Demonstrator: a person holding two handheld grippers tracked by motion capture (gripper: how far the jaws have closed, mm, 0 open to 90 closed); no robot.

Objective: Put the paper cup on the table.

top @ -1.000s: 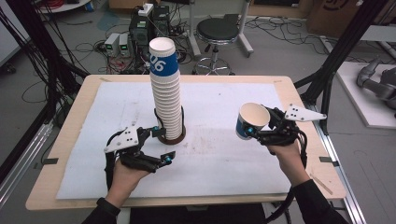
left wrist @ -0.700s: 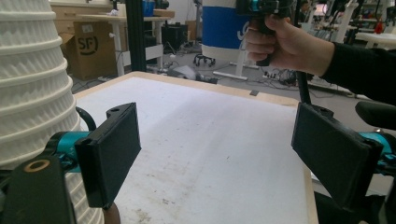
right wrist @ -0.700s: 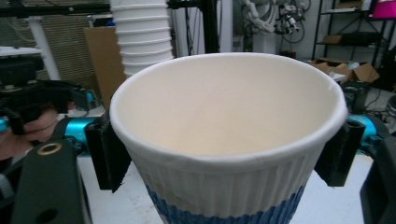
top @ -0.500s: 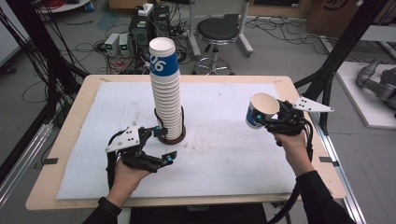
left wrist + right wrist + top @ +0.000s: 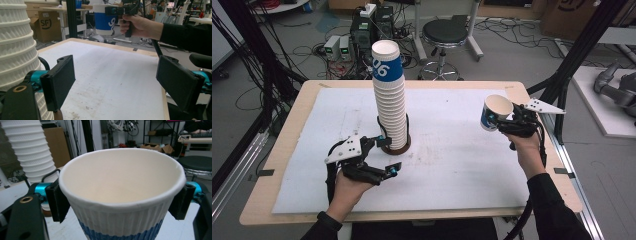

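The tall stack of paper cups (image 5: 391,102) stands upright near the middle of the tabletop (image 5: 452,150), its foot in a dark ring-shaped holder (image 5: 395,146). The top cup carries a blue band with white digits that read "06" in the high view; the ribbed white cups below it bear no writing. In the left gripper view the stack (image 5: 17,47) is cut off at the left edge, and a cardboard box (image 5: 47,27) behind it shows the letters "SF".

The right tongs (image 5: 507,122) are clamped on a single paper cup (image 5: 495,112), held in the air above the right side of the tabletop, well apart from the stack. In the right gripper view the pads press on the cup (image 5: 122,195) from both sides just under its rim; its blue band is cut off at the bottom edge, so any print there is hidden. In the left gripper view a white digit on the band is only partly legible.

The left tongs (image 5: 384,155) rest low on the tabletop just beside the stack's foot, jaws apart with nothing between them.
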